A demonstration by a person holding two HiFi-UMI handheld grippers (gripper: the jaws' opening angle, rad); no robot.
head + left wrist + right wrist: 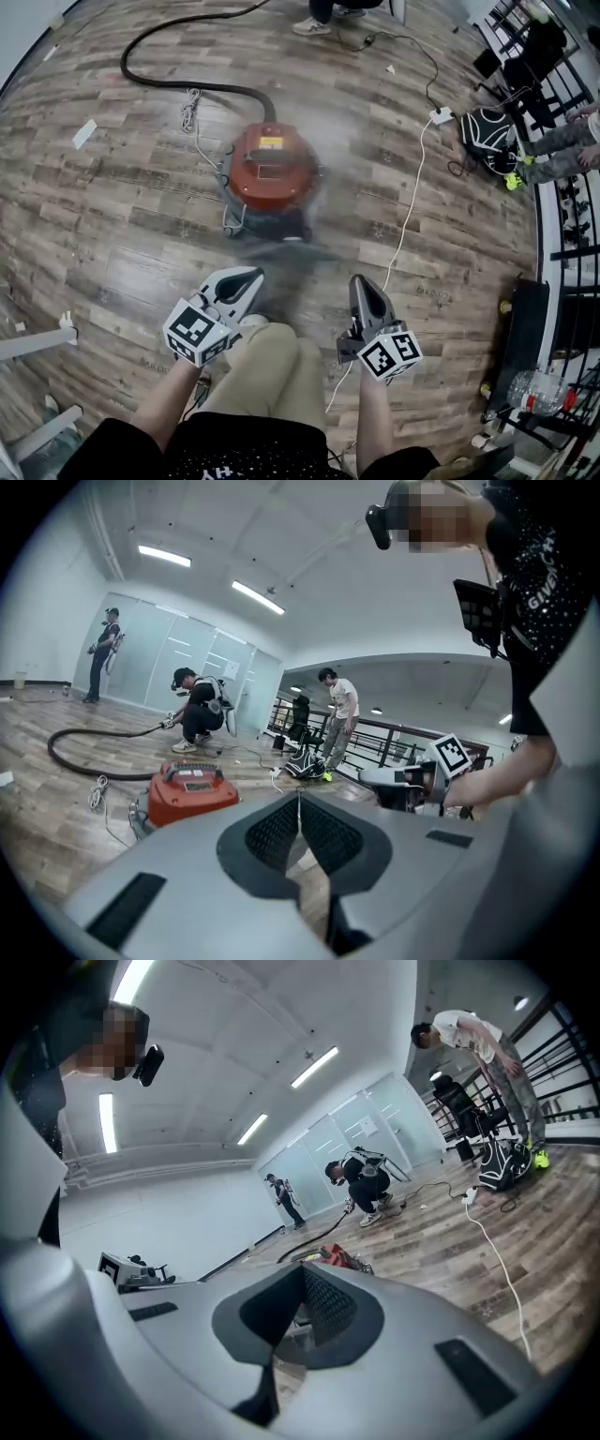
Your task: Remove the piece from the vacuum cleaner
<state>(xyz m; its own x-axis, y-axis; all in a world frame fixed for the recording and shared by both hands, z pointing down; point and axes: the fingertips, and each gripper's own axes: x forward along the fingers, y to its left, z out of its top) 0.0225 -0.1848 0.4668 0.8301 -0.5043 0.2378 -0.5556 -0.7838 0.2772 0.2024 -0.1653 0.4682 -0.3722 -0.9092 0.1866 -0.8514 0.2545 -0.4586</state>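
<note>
A red canister vacuum cleaner (270,172) stands on the wood floor ahead of me, its black hose (169,56) curving away to the far left. The left gripper view shows the vacuum cleaner (187,794) low at left, and in the right gripper view only the vacuum cleaner's (335,1257) red top peeks over the jaws. My left gripper (251,277) is held above my knee, shut and empty, well short of the vacuum. To its right my right gripper (363,284) is likewise shut and empty. Both point toward the machine.
A white cable (410,206) runs from a power strip (441,115) across the floor on the right. A black bag (487,136) lies by a railing at far right. Several people (199,710) stand or crouch further off. Paper scraps (84,133) lie at left.
</note>
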